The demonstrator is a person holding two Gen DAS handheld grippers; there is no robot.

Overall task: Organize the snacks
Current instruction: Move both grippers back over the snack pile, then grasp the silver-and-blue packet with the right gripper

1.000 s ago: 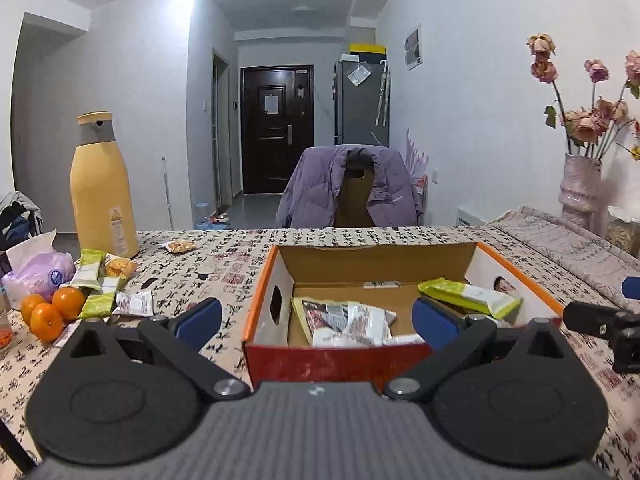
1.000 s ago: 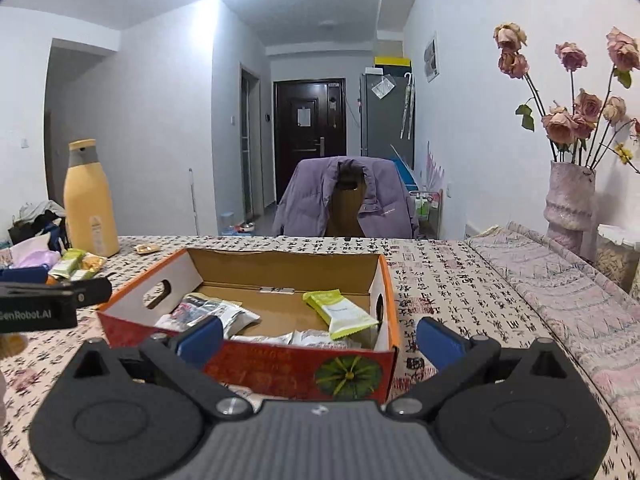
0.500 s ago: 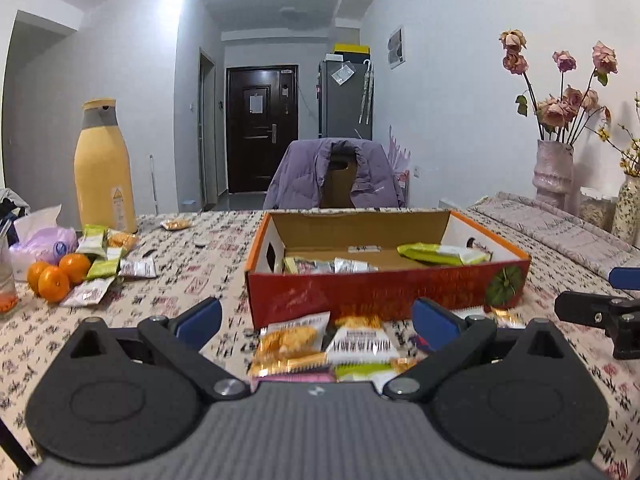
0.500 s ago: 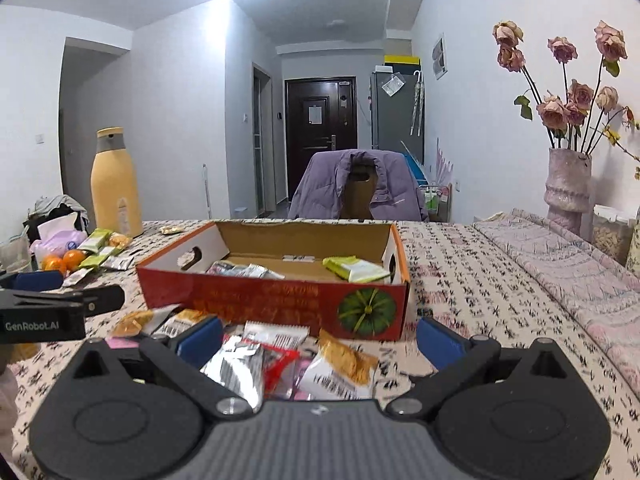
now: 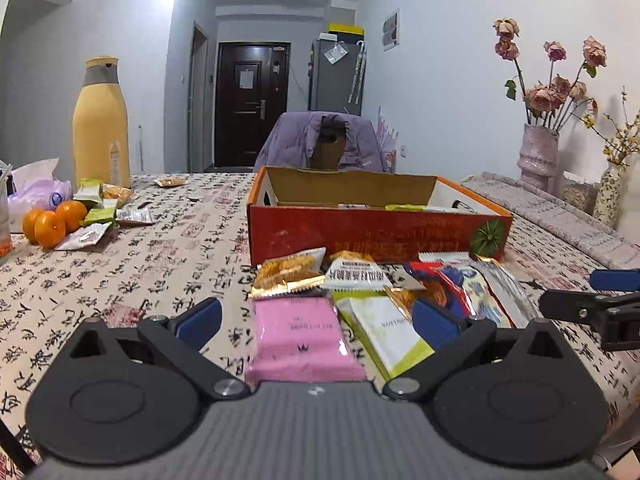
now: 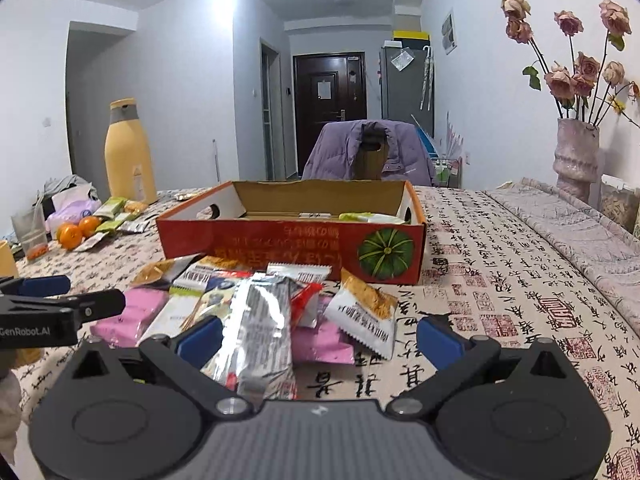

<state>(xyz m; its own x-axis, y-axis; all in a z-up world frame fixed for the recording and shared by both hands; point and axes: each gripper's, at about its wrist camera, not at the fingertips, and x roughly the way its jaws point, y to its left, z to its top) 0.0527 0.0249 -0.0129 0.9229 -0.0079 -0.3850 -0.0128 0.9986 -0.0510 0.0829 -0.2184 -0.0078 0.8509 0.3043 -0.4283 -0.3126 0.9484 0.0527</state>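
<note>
The left claw (image 5: 316, 318) hangs low over the patterned tablecloth (image 5: 168, 248) with its jaws spread wide and nothing gripped. A pink packet (image 5: 300, 336) lies between its fingers, with a white-and-green packet (image 5: 386, 330) touching the right finger (image 5: 434, 322). Ahead sits the red cardboard box (image 5: 376, 234), more snack packets (image 5: 352, 272) heaped against its front; oranges (image 5: 54, 220) lie far off to the left.

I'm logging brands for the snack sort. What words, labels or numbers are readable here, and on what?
"GenRobot.AI": on the left claw's black body, seen from the right wrist view.
Red box front: upside-down print, too blurred to read.
Pink packet: small upside-down line, illegible.
White-green packet: small text, illegible.
Tablecloth: calligraphy characters and red seals, not legible.
</note>
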